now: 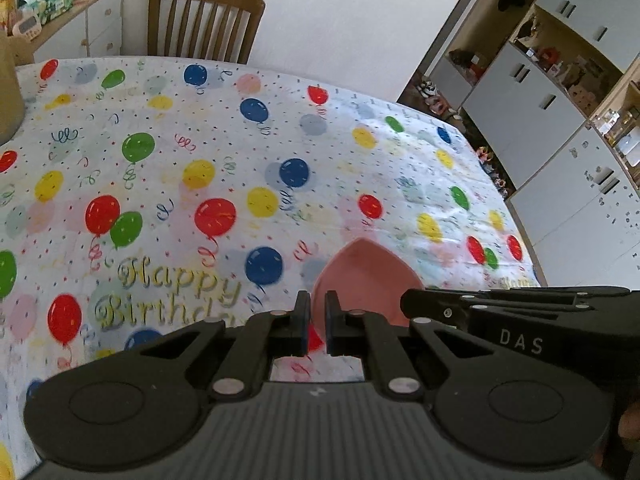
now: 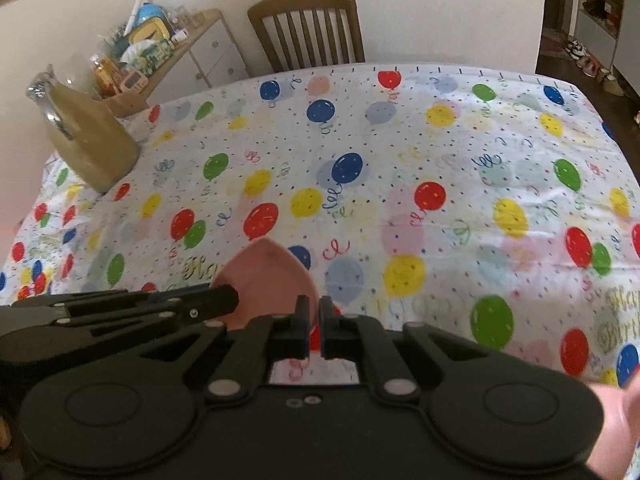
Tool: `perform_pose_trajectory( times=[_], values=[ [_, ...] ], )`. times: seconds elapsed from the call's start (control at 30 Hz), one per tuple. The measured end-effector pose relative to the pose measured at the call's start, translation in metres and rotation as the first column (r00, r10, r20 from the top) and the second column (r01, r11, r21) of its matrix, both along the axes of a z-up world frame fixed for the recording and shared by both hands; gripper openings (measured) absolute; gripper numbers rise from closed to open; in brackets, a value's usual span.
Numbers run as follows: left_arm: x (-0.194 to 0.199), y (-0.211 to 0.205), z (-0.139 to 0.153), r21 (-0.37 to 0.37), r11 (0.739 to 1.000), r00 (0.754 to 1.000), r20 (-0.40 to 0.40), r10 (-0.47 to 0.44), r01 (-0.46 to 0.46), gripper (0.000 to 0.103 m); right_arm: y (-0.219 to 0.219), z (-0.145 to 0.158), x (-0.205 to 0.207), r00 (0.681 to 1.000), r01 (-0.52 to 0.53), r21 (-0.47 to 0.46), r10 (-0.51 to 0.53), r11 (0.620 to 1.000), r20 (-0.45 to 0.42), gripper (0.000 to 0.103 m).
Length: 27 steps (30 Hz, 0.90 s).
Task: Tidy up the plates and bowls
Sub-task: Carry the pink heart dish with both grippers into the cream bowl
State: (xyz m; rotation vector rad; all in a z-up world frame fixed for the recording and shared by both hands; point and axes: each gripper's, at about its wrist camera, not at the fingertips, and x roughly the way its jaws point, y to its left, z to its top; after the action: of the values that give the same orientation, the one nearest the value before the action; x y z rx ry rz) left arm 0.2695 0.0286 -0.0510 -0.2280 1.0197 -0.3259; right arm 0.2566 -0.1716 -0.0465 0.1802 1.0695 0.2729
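above balloon tablecloth [image 1: 200,140]: left gripper [image 1: 318,312] and right gripper [image 2: 314,316] clamped on pink plate [image 1: 360,276].

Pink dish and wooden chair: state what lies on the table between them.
Nothing but bare balloon tablecloth between pink dish and wooden chair; both wrist views show it.

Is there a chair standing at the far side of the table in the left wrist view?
Yes, a wooden chair with a slatted back stands behind the table's far edge.

Bowl [image 1: 362,276] betw. both hand-held grippers – chair [image 1: 204,20] behind table [image 1: 280,140].
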Motion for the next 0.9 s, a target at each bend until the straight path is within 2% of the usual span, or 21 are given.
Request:
perform_pose_trajectory(
  times=[0.43,0.7,0.9],
  values=[
    [-0.083,-0.029,0.023,0.035,0.999,1.000,0.013,0.019,-0.020,0.007,-0.027,0.017,-0.074,0.998,-0.055,0.027,0.055,0.998,0.014,0.004],
    [-0.112,-0.034,0.028,0.060,0.998,0.999,0.015,0.034,-0.035,0.007,-0.029,0.018,-0.103,0.996,-0.086,0.038,0.086,0.996,0.012,0.004],
    [-0.128,-0.032,0.021,0.076,0.996,0.999,-0.011,0.043,-0.042,0.007,-0.025,0.010,-0.117,0.994,-0.110,0.040,0.111,0.993,-0.011,0.005]
  ],
)
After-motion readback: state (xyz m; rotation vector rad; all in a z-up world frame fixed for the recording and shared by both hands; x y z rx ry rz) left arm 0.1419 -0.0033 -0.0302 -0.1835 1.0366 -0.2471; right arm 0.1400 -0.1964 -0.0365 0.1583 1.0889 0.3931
